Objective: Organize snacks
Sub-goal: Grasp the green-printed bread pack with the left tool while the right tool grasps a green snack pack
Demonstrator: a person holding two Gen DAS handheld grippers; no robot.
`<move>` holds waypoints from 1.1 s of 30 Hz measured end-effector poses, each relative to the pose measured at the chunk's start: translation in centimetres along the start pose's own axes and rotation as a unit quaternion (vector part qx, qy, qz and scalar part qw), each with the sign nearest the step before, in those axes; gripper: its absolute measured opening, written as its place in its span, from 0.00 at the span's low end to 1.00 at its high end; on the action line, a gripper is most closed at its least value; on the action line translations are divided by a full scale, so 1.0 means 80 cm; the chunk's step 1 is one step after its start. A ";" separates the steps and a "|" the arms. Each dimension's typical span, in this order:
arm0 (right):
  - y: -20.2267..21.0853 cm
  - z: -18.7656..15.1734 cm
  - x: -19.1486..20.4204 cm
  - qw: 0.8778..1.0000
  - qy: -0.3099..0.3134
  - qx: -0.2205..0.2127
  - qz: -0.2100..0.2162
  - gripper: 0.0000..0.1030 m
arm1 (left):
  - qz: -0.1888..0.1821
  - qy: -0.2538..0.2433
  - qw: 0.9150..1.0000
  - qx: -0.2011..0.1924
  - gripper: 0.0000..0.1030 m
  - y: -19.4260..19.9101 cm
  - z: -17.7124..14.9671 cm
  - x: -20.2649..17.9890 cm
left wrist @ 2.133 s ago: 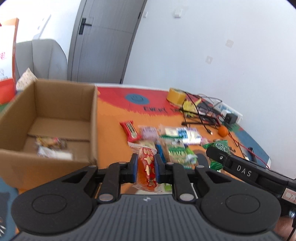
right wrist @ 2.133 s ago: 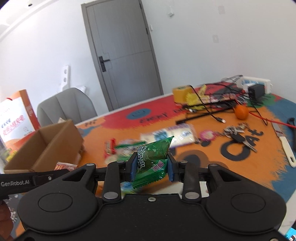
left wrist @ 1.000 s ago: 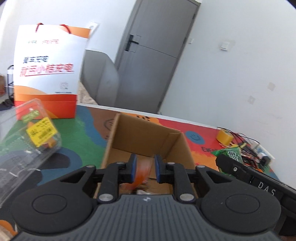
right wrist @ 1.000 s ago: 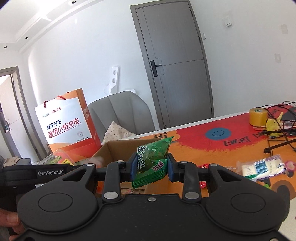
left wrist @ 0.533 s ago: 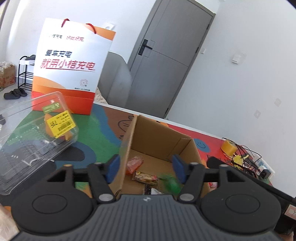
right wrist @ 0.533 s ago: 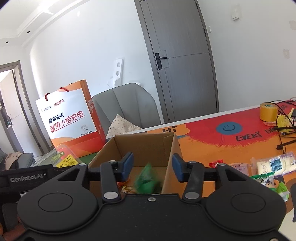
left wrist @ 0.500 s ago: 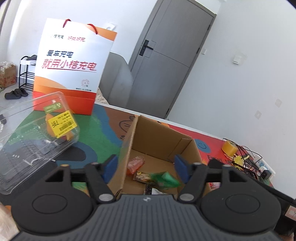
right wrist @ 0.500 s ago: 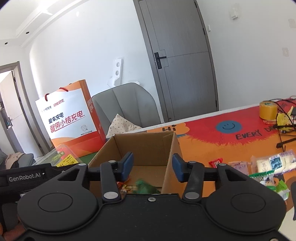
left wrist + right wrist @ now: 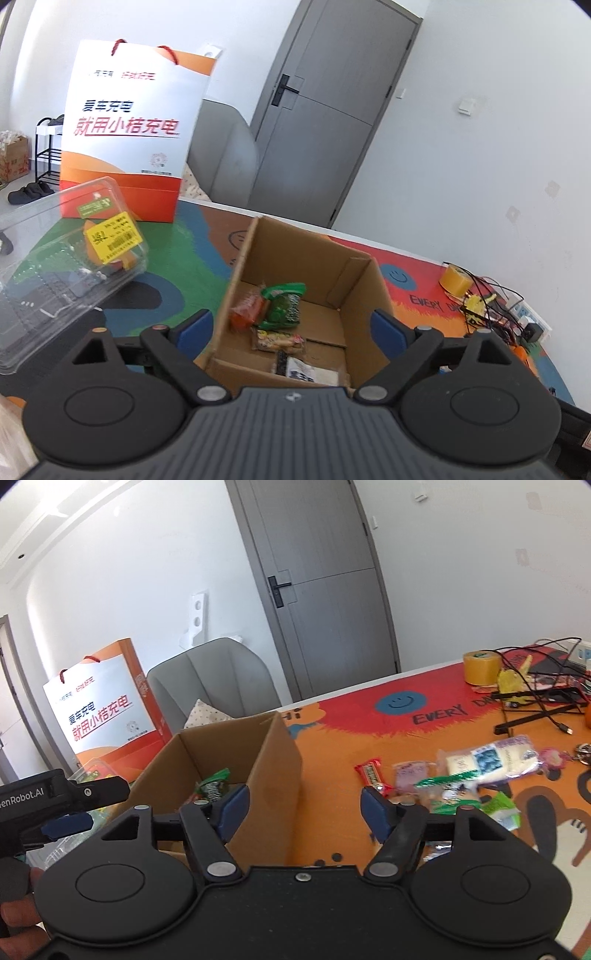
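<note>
Both packets dropped since half-second ago: green snack packet (image 9: 282, 306) and orange one (image 9: 246, 312) now lie in cardboard box (image 9: 364, 291). Left gripper (image 9: 291, 330), right gripper (image 9: 304, 810) spread wide, empty. Next: swing right toward loose snacks (image 9: 458, 775) on mat, take one packet per gripper, pinch mid-body.

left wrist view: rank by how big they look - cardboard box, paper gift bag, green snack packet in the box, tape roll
1. cardboard box and paper gift bag: look alike in size, and the bag sits farther back, so unranked.
2. green snack packet
3. tape roll, though farthest away.
</note>
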State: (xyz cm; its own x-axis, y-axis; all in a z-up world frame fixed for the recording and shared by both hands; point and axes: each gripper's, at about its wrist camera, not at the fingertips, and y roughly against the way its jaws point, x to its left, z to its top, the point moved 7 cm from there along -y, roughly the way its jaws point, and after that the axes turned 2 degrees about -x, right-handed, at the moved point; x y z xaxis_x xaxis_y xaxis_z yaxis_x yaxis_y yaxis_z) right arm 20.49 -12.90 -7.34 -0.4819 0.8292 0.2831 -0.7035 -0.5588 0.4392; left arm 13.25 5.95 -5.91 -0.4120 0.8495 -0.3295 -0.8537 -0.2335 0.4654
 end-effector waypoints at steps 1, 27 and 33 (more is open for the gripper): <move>0.002 -0.001 -0.006 1.000 -0.002 -0.001 -0.004 0.68 | -0.002 -0.004 1.000 0.001 0.90 0.000 -0.002 -0.005; 0.074 -0.001 -0.147 0.994 -0.059 -0.031 -0.085 0.71 | -0.112 -0.098 0.988 0.035 0.91 -0.016 -0.055 -0.172; 0.079 -0.005 -0.177 0.992 -0.079 -0.035 -0.094 0.71 | -0.122 -0.111 0.985 0.042 0.89 -0.028 -0.069 -0.197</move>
State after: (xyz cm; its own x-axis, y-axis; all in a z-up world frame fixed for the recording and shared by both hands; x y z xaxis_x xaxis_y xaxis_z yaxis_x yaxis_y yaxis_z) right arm 22.62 -28.19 -8.93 -0.2553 0.9073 0.3341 -0.8104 -0.3893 0.4379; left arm 19.92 -9.53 -6.26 -0.1100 0.9604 -0.2558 -0.8851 0.0224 0.4649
